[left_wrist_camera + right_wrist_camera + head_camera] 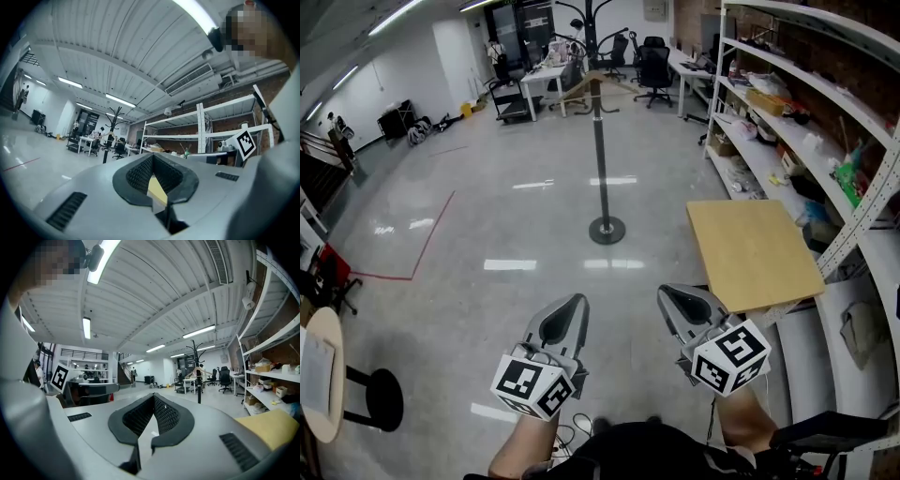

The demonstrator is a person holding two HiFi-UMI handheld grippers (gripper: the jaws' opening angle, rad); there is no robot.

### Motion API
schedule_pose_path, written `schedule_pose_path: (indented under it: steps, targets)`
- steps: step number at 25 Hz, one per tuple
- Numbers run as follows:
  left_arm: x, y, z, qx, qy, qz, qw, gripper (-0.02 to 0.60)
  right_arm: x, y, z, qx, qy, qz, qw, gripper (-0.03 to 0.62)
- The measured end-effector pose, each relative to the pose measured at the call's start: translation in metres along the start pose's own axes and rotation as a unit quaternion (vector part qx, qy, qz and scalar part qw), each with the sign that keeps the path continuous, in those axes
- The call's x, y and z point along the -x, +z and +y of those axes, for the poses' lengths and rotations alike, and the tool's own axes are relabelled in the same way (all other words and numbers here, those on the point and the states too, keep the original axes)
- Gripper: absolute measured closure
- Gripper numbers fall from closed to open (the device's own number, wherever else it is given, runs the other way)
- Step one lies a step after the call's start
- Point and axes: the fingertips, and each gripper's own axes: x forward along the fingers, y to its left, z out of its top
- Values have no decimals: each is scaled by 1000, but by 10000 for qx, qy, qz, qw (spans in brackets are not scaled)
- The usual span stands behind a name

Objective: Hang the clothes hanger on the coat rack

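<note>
The black coat rack [598,141] stands on the shiny floor ahead, on a round base [607,230]. A wooden clothes hanger [595,84] hangs from its upper arms. Both grippers are low in the head view, well short of the rack and side by side. My left gripper [567,314] is shut with nothing in it, and so is my right gripper [680,305]. Far off in the left gripper view are the coat rack [112,126] and hanger [108,136], beyond the left gripper [152,171]. The right gripper [152,413] points towards the coat rack [198,376] and hanger [197,372].
A light wooden table [755,253] stands to the right of the rack, against long white shelves [806,122] full of items. A round table [319,375] and black stool [380,398] are at the near left. Desks and office chairs [652,66] fill the back.
</note>
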Motion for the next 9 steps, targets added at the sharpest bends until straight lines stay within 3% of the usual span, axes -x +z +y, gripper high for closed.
schedule_pose_path:
  steps: [9]
  targets:
    - [-9,-6,-22,-83,-239,179,9995,581,16,8,-6,67,-43,-99,9999,586]
